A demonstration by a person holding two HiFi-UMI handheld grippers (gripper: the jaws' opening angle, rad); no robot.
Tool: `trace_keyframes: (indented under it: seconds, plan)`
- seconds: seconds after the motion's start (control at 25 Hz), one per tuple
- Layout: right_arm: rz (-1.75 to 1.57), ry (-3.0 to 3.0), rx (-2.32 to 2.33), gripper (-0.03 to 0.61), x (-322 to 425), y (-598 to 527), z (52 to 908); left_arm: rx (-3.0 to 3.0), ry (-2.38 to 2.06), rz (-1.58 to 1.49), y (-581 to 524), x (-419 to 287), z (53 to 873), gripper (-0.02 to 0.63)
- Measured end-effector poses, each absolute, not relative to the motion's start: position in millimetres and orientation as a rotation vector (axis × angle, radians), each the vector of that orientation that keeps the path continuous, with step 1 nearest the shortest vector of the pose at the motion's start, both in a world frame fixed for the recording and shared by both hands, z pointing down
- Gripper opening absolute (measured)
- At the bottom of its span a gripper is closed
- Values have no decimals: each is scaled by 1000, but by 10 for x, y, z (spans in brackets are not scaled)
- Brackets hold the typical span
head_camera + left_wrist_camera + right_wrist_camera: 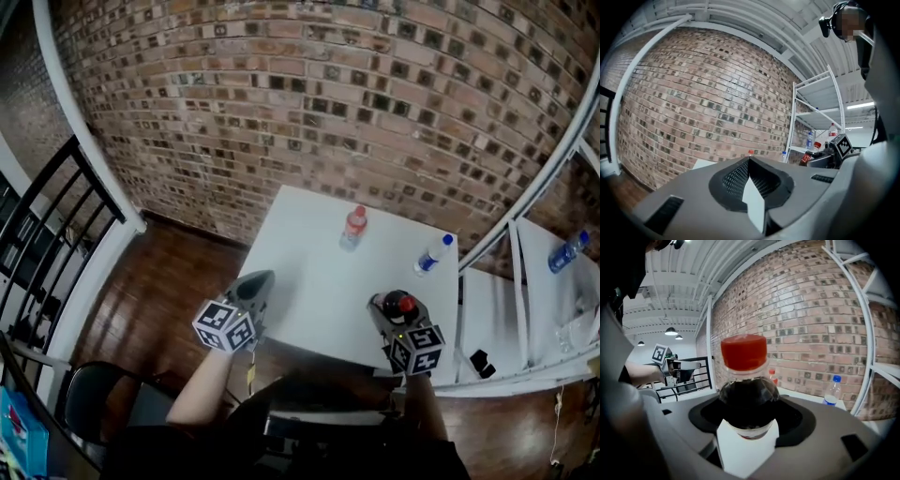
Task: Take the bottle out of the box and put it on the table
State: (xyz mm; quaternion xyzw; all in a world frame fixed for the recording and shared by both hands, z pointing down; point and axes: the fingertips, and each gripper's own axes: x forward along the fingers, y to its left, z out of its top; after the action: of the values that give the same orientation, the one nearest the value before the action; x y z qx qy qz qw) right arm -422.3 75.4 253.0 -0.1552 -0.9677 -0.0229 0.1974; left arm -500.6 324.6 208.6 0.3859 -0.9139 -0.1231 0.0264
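1. At the far left, a black metal railing and a black round chair stand on the brown wooden floor, apart from the table.
2. The left gripper hangs over the near left edge of the table. Its jaws are closed tip to tip, and nothing is between them.
3. The white table is rectangular. Its left and middle parts are bare, so there is free room between the 2 grippers.
4. A clear plastic bottle with red cap stands near the far edge. How full it is, I cannot tell.
5. The right gripper has its jaws wide and pressed on the dark bottle, a plastic one with a round red cap and dark liquid up to the shoulder. The lower body sits between the pads, and the shoulder and cap rise above them. This bottle is over the near right part of the table, well apart from the other bottles. Whether its base touches the top is not visible.
6. A clear bottle with blue cap stands close to the right edge.
7. A white metal shelf rack stands just beside that edge, and 1 blue-capped shelf bottle rests on it.
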Motion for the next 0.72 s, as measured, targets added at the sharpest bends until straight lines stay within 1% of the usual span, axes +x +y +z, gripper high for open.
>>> trace_keyframes:
  seconds: [0.2, 0.72]
  plan:
    - [-92, -2674, -512, 320, -4457, 876, 2664, 1105, -2854, -370, 3385, -5025, 2130, 5]
    - [-137, -2463, -596, 320, -5005, 1039, 3540, 960, -2776, -343, 3519, -5187, 2610, 5]
